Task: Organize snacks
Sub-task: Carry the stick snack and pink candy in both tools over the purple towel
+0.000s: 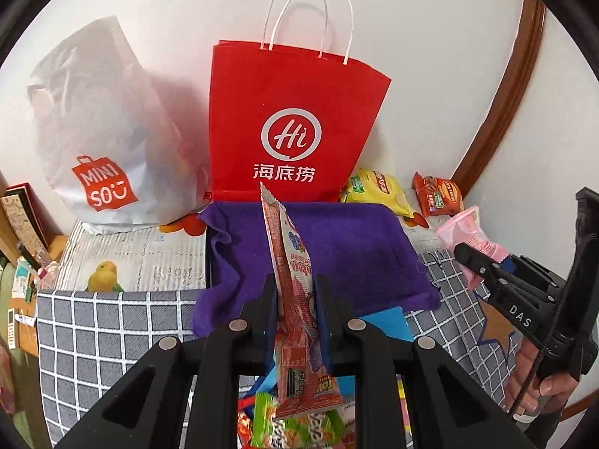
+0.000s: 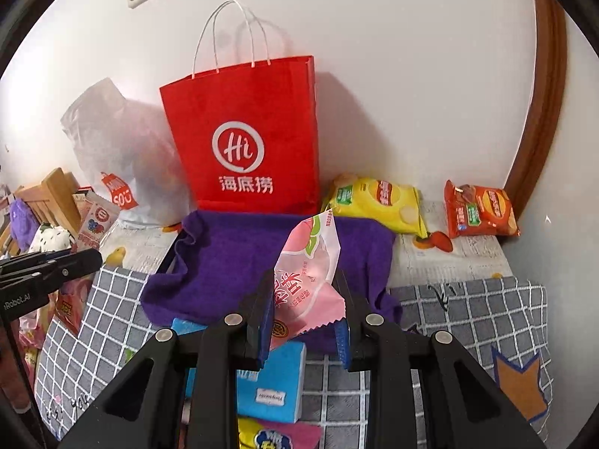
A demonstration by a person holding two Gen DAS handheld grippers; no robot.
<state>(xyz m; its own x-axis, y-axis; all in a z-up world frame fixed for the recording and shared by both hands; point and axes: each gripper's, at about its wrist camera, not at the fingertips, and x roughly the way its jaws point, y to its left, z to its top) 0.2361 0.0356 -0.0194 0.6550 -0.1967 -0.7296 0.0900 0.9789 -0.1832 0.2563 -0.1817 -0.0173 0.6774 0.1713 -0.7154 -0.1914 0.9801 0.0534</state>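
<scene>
Holding one packet apiece, both grippers hung above the purple fleece cloth point(image 1: 337, 247) that lined a dark tray in front of the upright red paper carrier bag point(image 1: 292, 123). The left gripper point(image 1: 295, 299) was clenched on a long red-and-white foil snack stick point(image 1: 290, 280), pinched edge-on so it stood nearly vertical. The right gripper point(image 2: 305, 299) was grasping a pink peach-print candy packet point(image 2: 310, 280) by its lower half, top corner tilted toward the bag. A yellow crisp packet point(image 2: 378, 202) and an orange crisp packet point(image 2: 479, 209) lay by the wall, apparently already sorted; the held snacks probably belonged on the cloth or in the bag.
</scene>
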